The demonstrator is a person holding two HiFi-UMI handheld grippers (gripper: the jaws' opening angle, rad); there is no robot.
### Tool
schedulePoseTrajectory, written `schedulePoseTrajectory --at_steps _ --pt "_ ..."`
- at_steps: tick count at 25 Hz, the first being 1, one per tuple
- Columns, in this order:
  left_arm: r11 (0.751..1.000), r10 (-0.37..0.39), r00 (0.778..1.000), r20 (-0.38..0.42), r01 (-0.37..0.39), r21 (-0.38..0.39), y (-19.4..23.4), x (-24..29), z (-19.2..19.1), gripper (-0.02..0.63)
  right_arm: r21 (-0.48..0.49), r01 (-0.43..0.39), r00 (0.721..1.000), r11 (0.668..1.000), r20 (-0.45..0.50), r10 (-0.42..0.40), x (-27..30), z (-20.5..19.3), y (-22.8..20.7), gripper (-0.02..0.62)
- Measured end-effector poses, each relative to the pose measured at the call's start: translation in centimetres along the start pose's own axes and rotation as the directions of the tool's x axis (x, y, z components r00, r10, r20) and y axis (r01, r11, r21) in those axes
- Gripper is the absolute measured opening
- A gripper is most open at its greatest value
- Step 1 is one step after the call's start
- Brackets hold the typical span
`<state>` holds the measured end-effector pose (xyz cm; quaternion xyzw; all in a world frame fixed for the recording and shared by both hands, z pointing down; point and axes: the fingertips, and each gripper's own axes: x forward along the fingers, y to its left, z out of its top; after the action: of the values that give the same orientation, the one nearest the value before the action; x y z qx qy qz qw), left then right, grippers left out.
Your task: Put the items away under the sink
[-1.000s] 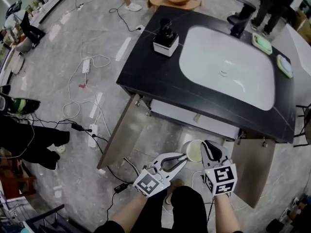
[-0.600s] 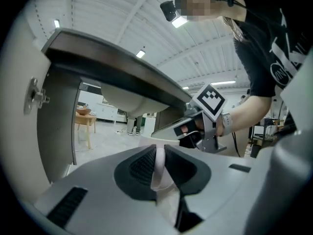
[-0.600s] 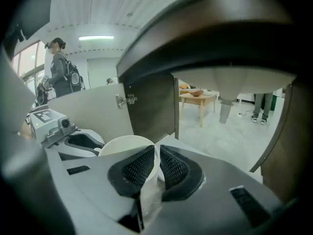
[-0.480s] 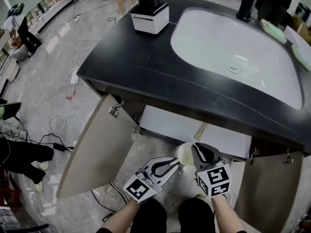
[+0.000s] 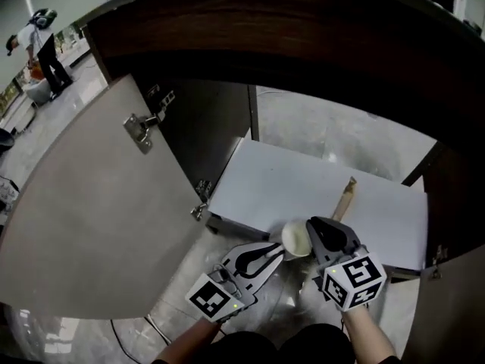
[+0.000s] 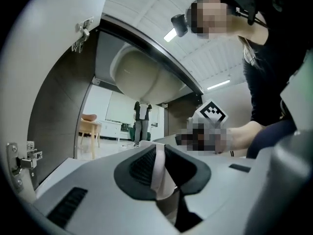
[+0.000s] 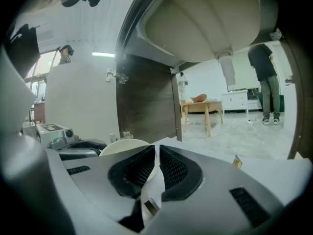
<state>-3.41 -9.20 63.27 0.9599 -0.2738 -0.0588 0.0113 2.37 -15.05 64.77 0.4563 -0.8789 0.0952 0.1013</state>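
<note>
cup (image 5: 295, 238): mouth faces up at you; long axis near upright
left gripper (image 5: 279, 249): you pinch its rim
right gripper (image 5: 314, 231): clamped on rim too

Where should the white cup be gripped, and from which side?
Pinch the white cup by its thin rim wall, one jaw inside, one outside; its open mouth allows that. Come from the sides, as now: the left gripper grips its left edge, the right gripper its right.
</note>
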Motion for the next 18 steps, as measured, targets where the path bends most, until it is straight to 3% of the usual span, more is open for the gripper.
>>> schedulePoseTrajectory --at_steps 2,5,9,12,18 --pt "1.0 0.008 1.0 0.011 -0.008 -0.01 0.4 0.1 -0.9 0.057 -0.025 0.007 1.0 1.0 0.008 -0.007 0.2 -0.4 -0.2 0.046" --pt "1.0 -0.007 1.0 0.002 0.007 -0.017 0.4 1.0 -1.6 0.054 -0.076 -0.048 0.999 0.996 -0.019 0.047 0.9 -0.8 1.5 0.035" --pt "0.998 -0.041 0.998 0.043 0.044 -0.053 -0.4 1.4 -2.5 0.052 -0.216 -0.072 0.997 0.974 -0.044 0.064 1.8 -1.4 4.1 0.031" --pt "0.997 0.006 0.994 0.109 0.003 -0.082 1.1 0.6 -1.8 0.051 -0.198 -0.111 0.994 0.974 -0.031 0.107 1.0 -0.7 4.5 0.031" --pt "0.997 0.063 0.983 0.172 -0.054 -0.056 3.6 -0.1 0.5 0.051 -0.092 -0.07 0.997 0.993 0.028 0.073 -1.2 0.0 1.9 0.034"
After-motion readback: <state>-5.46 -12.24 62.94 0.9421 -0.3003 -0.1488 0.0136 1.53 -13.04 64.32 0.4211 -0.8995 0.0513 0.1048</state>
